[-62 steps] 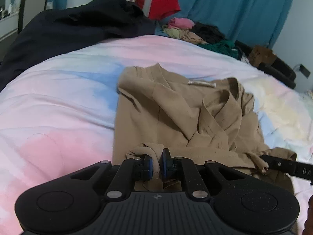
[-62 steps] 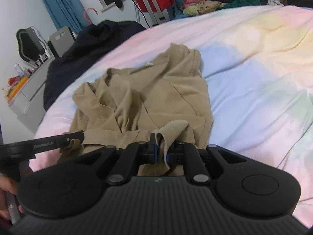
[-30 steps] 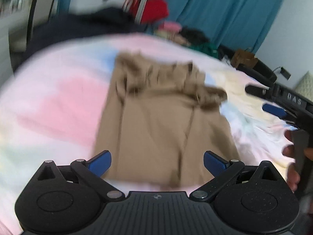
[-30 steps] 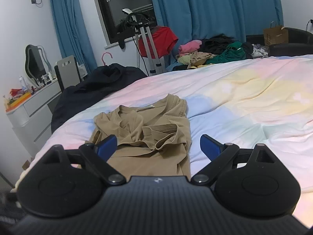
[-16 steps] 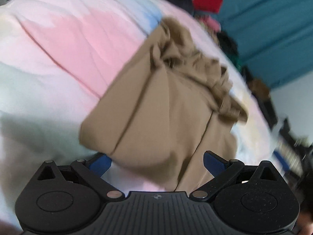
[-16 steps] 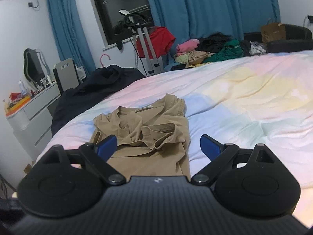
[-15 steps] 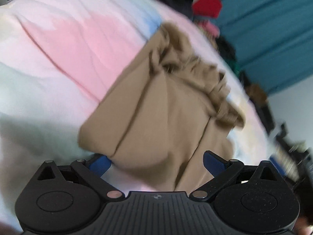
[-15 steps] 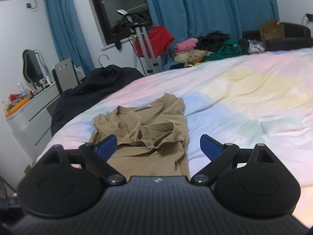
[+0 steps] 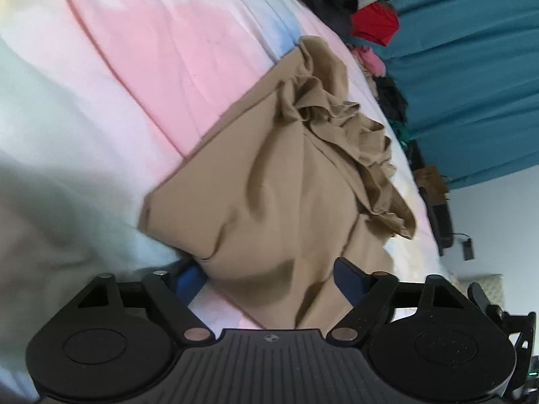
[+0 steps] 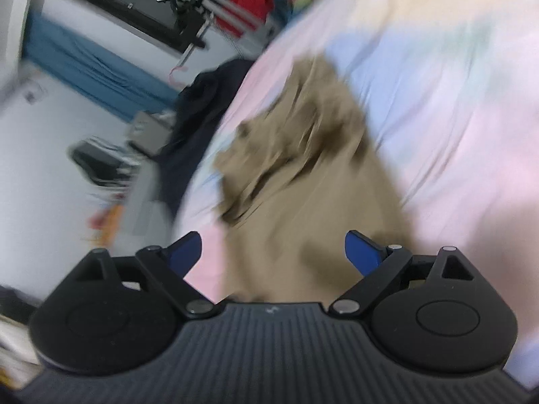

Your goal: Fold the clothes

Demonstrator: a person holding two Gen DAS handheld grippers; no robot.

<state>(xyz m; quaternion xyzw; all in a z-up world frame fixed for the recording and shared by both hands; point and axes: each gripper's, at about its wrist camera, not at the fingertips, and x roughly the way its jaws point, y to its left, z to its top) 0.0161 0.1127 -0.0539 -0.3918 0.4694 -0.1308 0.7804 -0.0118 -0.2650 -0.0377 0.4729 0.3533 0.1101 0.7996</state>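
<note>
My left gripper [image 9: 267, 277] closing around tan shirt [image 9: 286, 181] hem; right gripper [image 10: 274, 252] apart; only right view, blurred, shows dresser [image 10: 141, 198]

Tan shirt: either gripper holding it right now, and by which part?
Nothing held yet. The left gripper is closing with the tan shirt's near hem between its jaws, pads not pressing. The right gripper is open over the same hem.

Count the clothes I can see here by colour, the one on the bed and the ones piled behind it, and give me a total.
Tan, on the bed: 1, the tan shirt
Red: 1, the red garment
Pink: 1, the pink garment
Black or dark: 1, the dark garment
Total: 4 that can be told apart.
</note>
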